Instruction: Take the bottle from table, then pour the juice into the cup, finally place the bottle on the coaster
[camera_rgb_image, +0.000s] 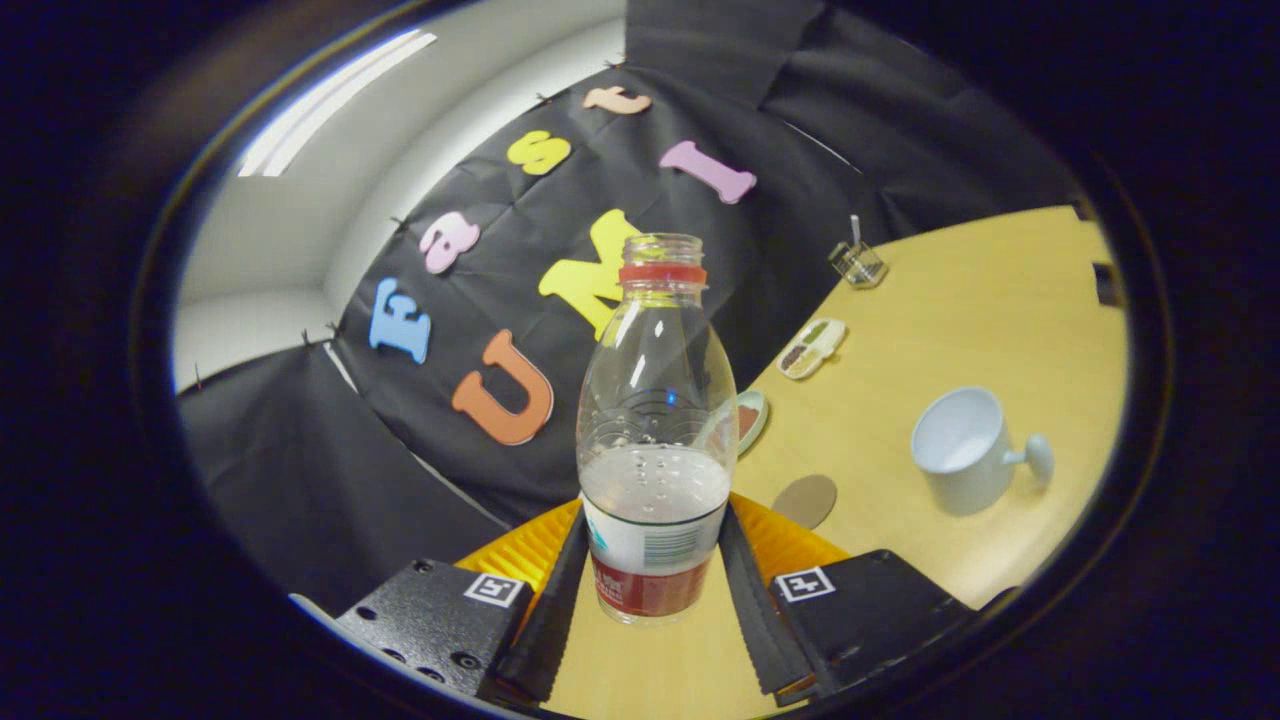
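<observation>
Two fingers of the gripper (655, 575) press against the lower part of the bottle (655, 440), one on each side at the height of its label, so the grasp is closed on it. Where the pads meet the label is partly hidden by the fingers themselves, and whether the bottle's base rests on the table (960, 330) or is lifted off it is hard to tell.

The bottle stands upright between the fingers, its long axis running from the base near the fingers up to the open mouth, which points away from the table. It is clear, ribbed plastic, bulging in the middle and narrowing to a threaded neck with a red ring; no cap is on it. A pale, cloudy liquid with small bubbles fills only the lower part, its surface just above the label.

Just beyond the fingers, beside the bottle, a round flat brownish coaster (805, 500) lies on the yellowish wooden table. Farther off, well apart from the bottle, a white cup (965, 450) with a handle appears tilted in this skewed view, its opening facing the camera. A small dish (750, 418) shows partly behind the bottle, blurred through the plastic. Beyond it lie a divided tray (812, 348) and a small clear container (858, 263), whose contents are too small to make out.
</observation>
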